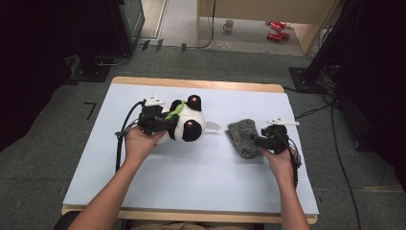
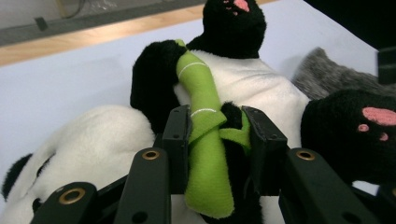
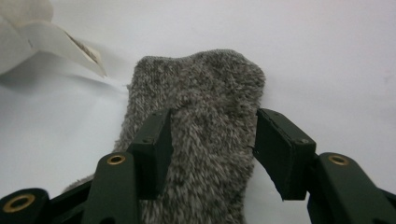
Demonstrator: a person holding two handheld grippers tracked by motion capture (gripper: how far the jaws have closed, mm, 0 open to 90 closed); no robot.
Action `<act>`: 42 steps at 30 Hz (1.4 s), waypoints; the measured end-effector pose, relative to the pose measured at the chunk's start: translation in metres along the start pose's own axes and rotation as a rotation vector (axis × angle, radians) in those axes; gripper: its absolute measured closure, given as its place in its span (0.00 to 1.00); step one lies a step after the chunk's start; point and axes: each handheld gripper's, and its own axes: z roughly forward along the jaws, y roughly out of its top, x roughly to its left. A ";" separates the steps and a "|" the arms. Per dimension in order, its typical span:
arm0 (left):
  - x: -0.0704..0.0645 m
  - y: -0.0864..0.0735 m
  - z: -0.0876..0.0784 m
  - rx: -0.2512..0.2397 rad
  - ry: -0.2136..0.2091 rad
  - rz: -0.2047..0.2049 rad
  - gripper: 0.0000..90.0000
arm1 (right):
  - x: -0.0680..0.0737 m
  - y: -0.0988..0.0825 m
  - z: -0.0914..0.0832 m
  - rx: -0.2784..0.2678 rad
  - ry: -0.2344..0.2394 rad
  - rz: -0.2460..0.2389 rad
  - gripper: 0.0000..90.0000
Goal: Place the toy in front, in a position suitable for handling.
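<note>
Left gripper [image 2: 212,135]: clamped on green bamboo stalk [image 2: 205,140] of the panda plush [image 1: 184,122], lying left of centre.
Right gripper [image 3: 212,144]: jaws straddling the grey fuzzy sock [image 3: 201,140], right pad apart; grip unclear.
Writing: white tag [image 3: 56,42] beside sock, unreadable.
Surface: pale sheet [image 1: 191,177] over wooden table [image 1: 201,85]; grey carpet [image 1: 48,143].
Hands: forearms angled inward.

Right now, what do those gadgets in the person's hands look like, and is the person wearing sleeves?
Each hand holds a black tool. The left gripper ends in two flat black jaws on angular arms with brass-ringed rivet holes; the right gripper is built the same. From above, each carries a pale three-cornered plate on top, and a black cable trails from each. The forearms are bare: no sleeves or gloves show.
</note>
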 end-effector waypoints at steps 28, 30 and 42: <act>-0.037 -0.041 -0.013 0.020 -0.130 0.025 0.62 | 0.011 0.011 0.030 0.066 0.012 -0.031 0.50; -0.037 -0.041 -0.013 0.017 -0.139 0.047 0.57 | 0.010 0.010 0.030 0.066 0.010 -0.027 0.50; -0.019 -0.027 -0.031 -0.031 -0.219 0.081 0.37 | 0.010 0.009 0.030 0.074 0.011 -0.026 0.50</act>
